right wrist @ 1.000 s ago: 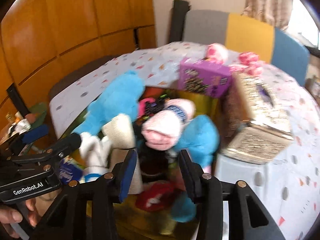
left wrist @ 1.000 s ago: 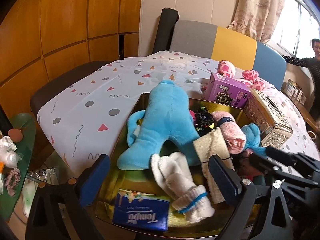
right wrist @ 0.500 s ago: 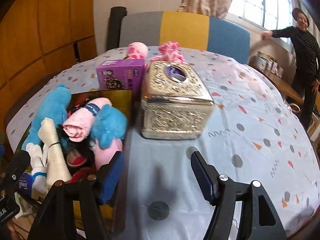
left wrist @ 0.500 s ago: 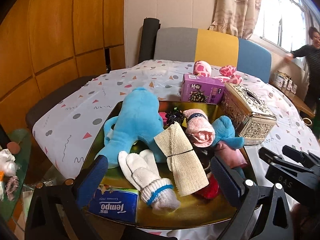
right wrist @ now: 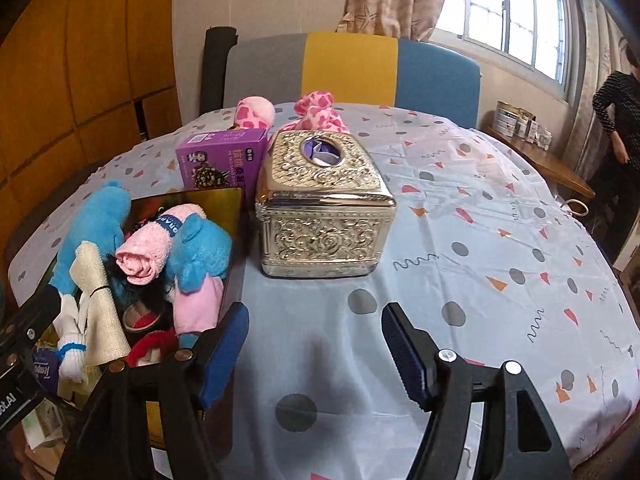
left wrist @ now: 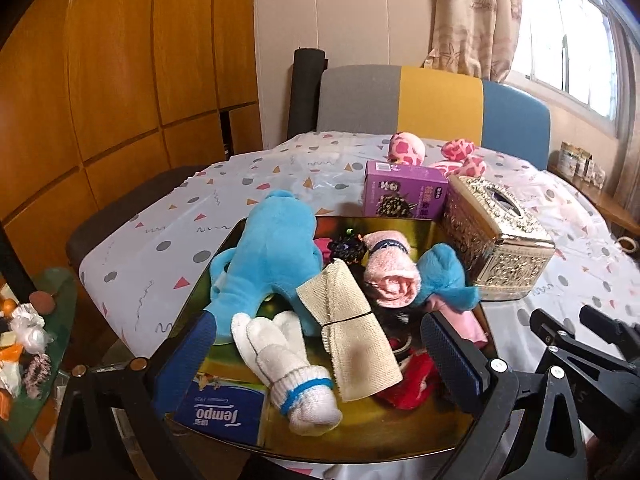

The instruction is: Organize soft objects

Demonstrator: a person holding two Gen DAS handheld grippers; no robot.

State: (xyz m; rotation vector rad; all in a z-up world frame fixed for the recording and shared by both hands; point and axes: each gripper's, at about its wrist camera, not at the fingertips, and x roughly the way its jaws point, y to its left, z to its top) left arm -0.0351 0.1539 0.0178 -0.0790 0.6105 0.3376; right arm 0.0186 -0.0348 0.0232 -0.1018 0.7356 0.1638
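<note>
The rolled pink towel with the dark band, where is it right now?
The rolled pink towel lies in the gold tray, between the big blue plush toy and the small blue plush.

blue plush toy (left wrist: 272, 256), rolled pink towel (left wrist: 390, 276), gold embossed tissue box (right wrist: 320, 204), purple carton (right wrist: 222, 162)

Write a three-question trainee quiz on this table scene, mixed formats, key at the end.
1. True or false: the left claw is shut on the white mitten.
2. The rolled pink towel lies: A) in the gold tray, B) on the ornate tissue box, C) on the tablecloth.
3. Fill in: the purple box stands ___ the tray, beside the tissue box.

Key: 1 false, both claws are open; 2 A; 3 behind.
</note>
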